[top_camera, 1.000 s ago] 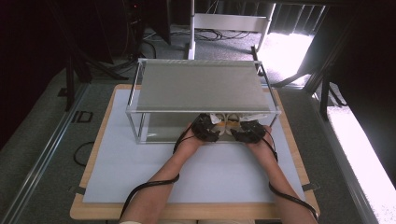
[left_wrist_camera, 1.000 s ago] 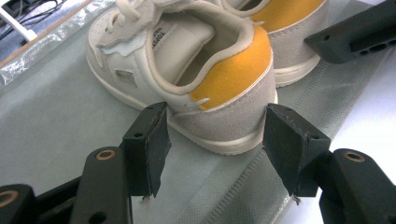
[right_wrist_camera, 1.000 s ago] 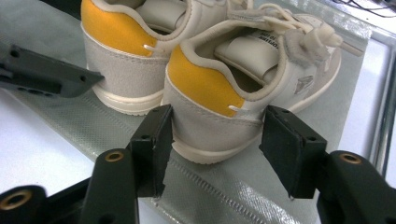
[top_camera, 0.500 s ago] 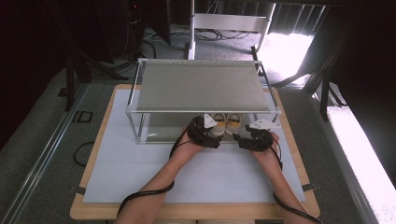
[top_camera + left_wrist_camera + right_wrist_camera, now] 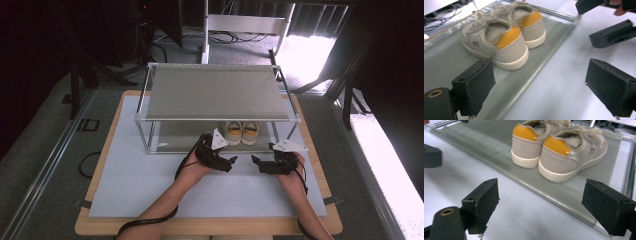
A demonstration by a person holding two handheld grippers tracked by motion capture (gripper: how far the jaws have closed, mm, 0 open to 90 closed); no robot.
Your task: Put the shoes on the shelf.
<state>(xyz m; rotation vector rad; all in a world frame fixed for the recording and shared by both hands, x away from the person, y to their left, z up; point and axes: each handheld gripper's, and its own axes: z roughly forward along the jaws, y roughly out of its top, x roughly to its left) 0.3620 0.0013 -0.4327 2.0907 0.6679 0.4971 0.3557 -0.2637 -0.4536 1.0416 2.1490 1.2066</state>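
Note:
A pair of small beige shoes [image 5: 241, 132] with orange heel tabs stands side by side on the rack's lower shelf [image 5: 175, 141], heels toward me. The left gripper [image 5: 229, 163] hovers over the white mat just in front of the shelf. It is open and its jaws have just been opening, with nothing between them. In the left gripper view the gripper [image 5: 541, 86] frames bare mat, with the shoes [image 5: 499, 41] beyond. The right gripper [image 5: 256, 163] faces it, also open and just widened, and empty. In the right gripper view the gripper [image 5: 546, 203] looks at the shoes [image 5: 549, 147].
The metal-framed rack's grey top shelf [image 5: 215, 92] overhangs the shoes. The white mat [image 5: 150, 185] covers a wooden board [image 5: 95, 227]. The rack's front posts [image 5: 141, 136] stand at either side. Cables trail from both grippers along the forearms.
Both grippers have drawn back from the shelf toward the person and apart from the shoes. Their jaws have widened. The shoes stay on the lower shelf.

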